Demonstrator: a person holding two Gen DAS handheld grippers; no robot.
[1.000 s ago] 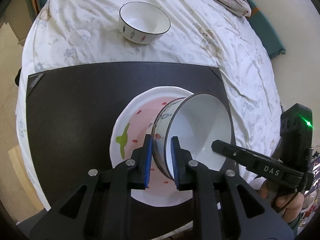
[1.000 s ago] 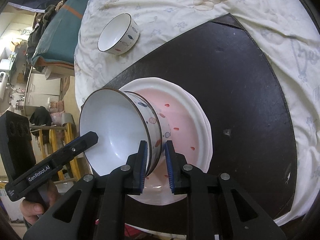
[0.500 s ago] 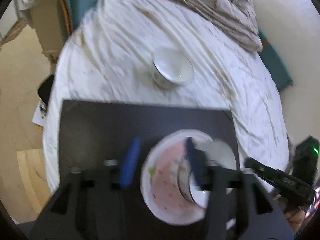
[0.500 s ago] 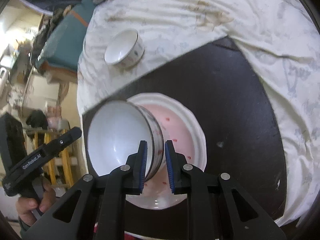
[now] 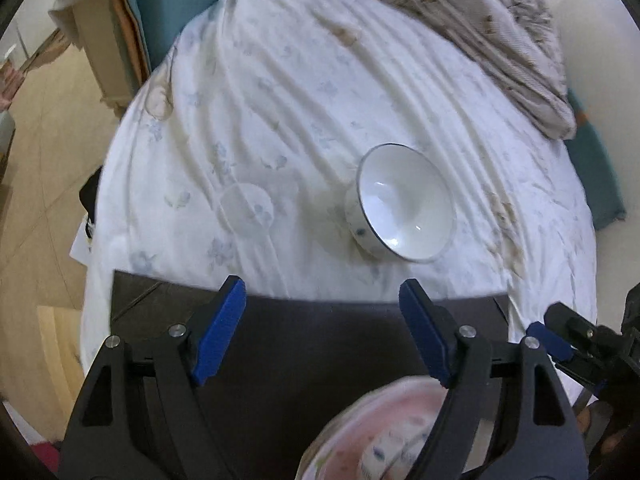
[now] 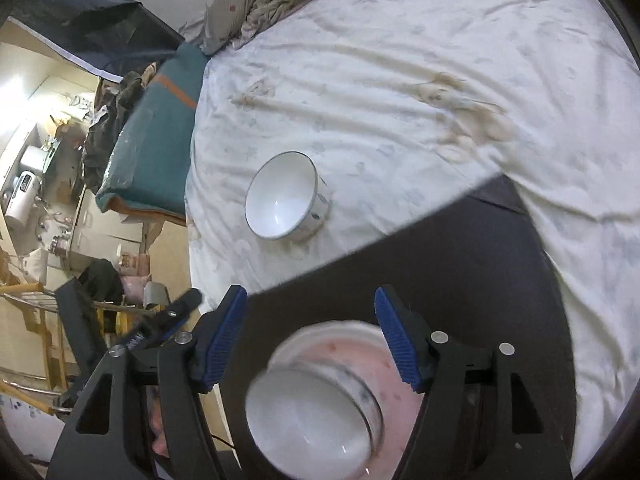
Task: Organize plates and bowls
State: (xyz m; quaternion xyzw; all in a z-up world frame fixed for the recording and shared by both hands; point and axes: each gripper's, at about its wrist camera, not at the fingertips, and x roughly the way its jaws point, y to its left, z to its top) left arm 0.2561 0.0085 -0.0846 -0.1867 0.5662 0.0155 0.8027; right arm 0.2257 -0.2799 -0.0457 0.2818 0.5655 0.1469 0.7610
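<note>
Bowl [image 6: 316,420] on plate [image 6: 384,368] (both grippers opening)

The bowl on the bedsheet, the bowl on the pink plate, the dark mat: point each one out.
bowl on the bedsheet [image 5: 404,216]: left wrist view, white inside.
bowl on the pink plate [image 6: 308,420]: right wrist view, white inside.
dark mat [image 6: 480,264]: right wrist view, bare surface.

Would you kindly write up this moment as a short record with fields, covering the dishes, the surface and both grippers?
surface: dark mat lying on a white bedsheet
plate: pink plate on the mat
bowl on plate: white bowl resting on the pink plate, blurred
second bowl: loose bowl on the bedsheet beyond the mat, tilted
left gripper: fingers opening, nothing between them
right gripper: fingers opening, pads clear of the white bowl
</note>
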